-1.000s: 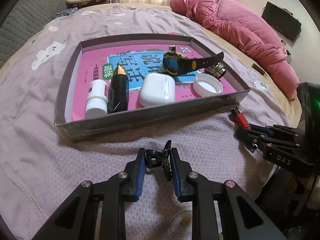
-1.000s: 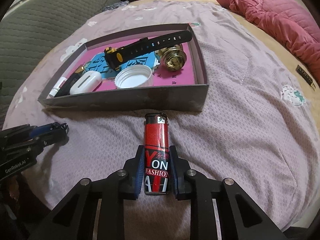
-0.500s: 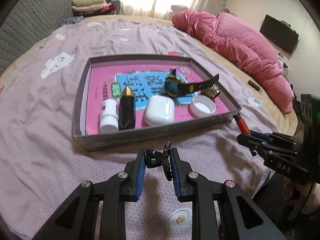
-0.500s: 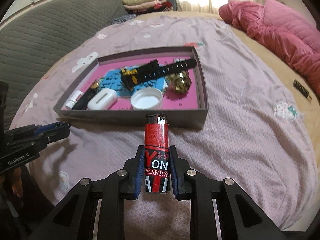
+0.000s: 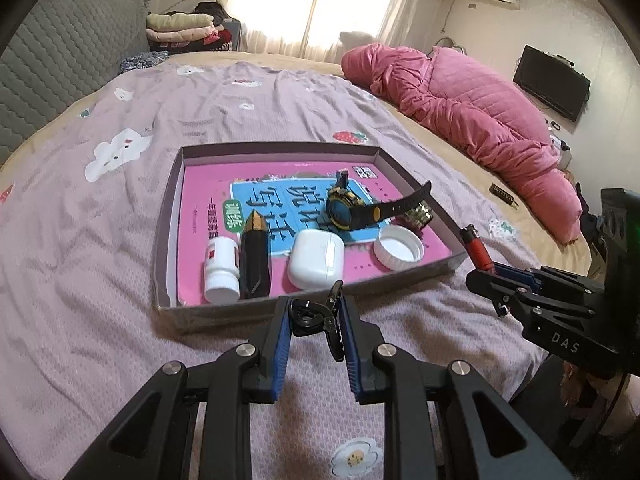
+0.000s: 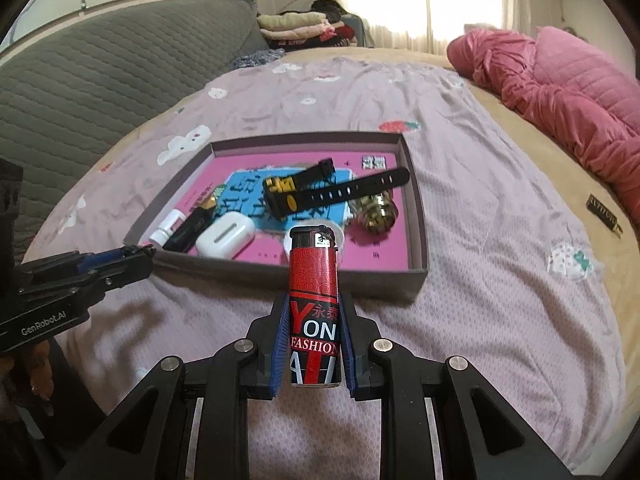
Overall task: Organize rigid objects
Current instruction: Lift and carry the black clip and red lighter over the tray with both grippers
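Tray (image 5: pixel 168 216) on bed (image 5: pixel 80 240); watch (image 5: pixel 346 210), earbud case (image 5: pixel 316 262) inside.

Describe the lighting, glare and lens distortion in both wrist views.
Left wrist view: the window blows out white, the bed curves with fisheye bending, and the tray stays sharp. Right wrist view: the same backlight glares at top right, and the left gripper casts a soft shadow on the sheet.

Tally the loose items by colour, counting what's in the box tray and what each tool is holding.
White: 3 (pill bottle, earbuds case, jar lid)
Black: 3 (watch, black-and-gold case, clip in the left tool)
Red: 1 (lighter in the right tool)
Gold: 1 (metal piece)
Total: 8
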Demonstrator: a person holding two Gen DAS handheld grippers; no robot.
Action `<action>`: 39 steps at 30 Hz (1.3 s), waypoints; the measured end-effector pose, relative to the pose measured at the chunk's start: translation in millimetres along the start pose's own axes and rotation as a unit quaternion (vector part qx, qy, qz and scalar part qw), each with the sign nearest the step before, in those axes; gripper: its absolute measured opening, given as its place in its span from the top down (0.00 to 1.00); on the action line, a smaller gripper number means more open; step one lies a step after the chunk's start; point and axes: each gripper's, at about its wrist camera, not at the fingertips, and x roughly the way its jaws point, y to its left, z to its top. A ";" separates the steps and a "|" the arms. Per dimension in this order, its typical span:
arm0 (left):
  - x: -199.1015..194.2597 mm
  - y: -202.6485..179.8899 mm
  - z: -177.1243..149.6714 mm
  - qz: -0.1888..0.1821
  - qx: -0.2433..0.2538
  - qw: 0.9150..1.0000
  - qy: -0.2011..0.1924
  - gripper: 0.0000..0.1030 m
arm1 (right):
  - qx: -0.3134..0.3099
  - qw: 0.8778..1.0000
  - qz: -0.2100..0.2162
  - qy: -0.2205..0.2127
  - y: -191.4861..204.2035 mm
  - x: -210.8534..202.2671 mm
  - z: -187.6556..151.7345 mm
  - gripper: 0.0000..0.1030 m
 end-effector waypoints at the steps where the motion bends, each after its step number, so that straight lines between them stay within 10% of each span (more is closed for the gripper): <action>1: 0.5 0.5 0.8 0.001 0.000 1.000 -0.002 0.76 | -0.001 1.000 -0.001 -0.003 0.8 -0.3 1.7 0.77; 20: 24.0 19.4 21.6 -0.005 -0.020 1.000 -0.016 0.76 | 0.039 0.999 -0.016 -0.033 -40.1 11.0 37.8 0.77; 39: 48.8 17.9 30.9 -0.006 -0.013 1.000 -0.014 0.76 | -0.051 0.997 -0.023 -0.046 -16.8 35.7 55.8 0.77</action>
